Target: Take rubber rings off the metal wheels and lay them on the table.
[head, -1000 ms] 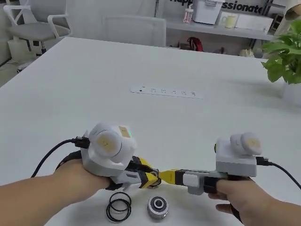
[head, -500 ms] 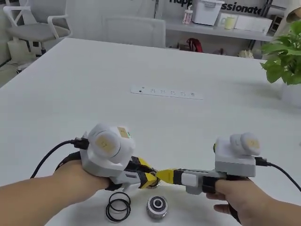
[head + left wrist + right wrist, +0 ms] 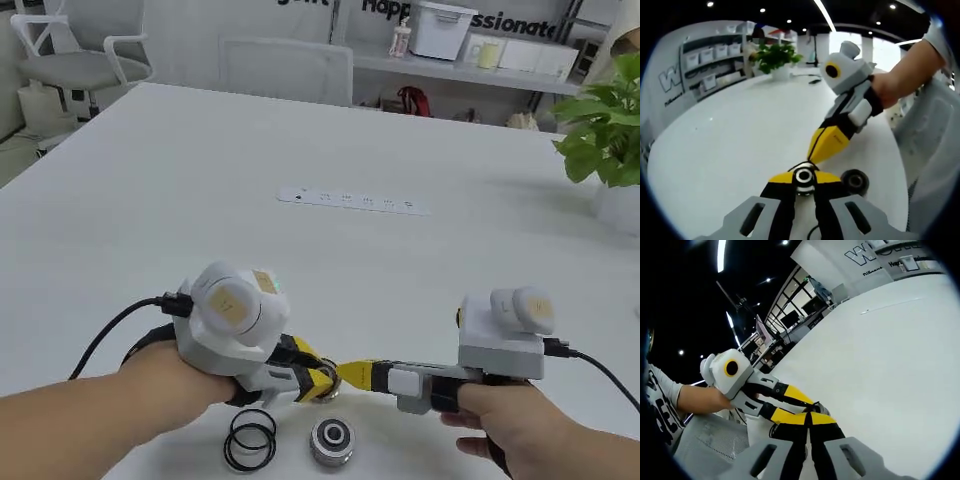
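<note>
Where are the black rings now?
In the head view the black rings lie on the table, left of the loose metal wheel, below the left tool.

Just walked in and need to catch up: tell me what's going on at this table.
A person works at a white table with a tool in each hand. The left tool is shut on a small metal wheel, and the right tool appears to pinch its rubber ring. Two loose rings and another wheel lie beside them.

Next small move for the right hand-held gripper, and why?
Probably pull the right hand-held gripper away from the left hand-held gripper: left is shut on a wheel, right's shut tips meet its rim, so a pull should strip the rubber.
</note>
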### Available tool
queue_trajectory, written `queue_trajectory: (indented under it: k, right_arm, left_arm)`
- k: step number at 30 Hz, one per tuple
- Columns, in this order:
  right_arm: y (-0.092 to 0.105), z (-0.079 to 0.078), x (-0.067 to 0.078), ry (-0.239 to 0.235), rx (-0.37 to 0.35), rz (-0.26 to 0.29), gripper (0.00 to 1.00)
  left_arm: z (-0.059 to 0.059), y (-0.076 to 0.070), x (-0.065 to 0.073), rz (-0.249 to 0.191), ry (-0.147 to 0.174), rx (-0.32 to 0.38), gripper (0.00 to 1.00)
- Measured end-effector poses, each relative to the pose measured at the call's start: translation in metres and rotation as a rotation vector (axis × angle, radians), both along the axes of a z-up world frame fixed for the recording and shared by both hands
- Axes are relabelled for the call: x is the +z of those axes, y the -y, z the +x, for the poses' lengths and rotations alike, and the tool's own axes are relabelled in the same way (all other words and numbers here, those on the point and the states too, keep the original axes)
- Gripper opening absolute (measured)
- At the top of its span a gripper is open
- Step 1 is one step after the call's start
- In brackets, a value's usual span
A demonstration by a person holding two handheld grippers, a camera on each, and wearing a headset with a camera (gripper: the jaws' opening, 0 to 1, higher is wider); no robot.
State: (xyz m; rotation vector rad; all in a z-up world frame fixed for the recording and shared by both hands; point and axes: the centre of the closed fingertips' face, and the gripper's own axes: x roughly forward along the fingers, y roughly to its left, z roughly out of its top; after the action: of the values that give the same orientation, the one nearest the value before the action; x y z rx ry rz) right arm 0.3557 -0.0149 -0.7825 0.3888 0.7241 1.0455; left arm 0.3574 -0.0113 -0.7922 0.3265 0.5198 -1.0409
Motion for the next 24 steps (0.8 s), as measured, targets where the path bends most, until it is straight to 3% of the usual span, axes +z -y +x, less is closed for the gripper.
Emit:
queue_trajectory:
  k: [2,4,8,15,24]
  right_arm:
    - [0.000,0.001,0.000,0.002,-0.003,-0.001,0.00]
    - [0.000,0.001,0.000,0.007,-0.004,-0.004,0.00]
    - [0.001,0.001,0.000,0.009,-0.005,-0.007,0.00]
    - [-0.002,0.000,0.002,0.017,0.006,-0.007,0.00]
    - [-0.008,-0.001,0.008,0.025,0.018,0.010,0.00]
  left_arm:
    - [0.000,-0.003,0.002,0.002,-0.020,0.017,0.15]
    - [0.001,-0.005,0.005,-0.006,-0.018,0.024,0.21]
    - [0.003,-0.010,0.019,-0.061,-0.033,0.044,0.25]
    - [-0.007,-0.026,0.035,-0.077,-0.015,0.028,0.30]
    - [-0.018,-0.052,0.048,-0.096,0.002,0.039,0.44]
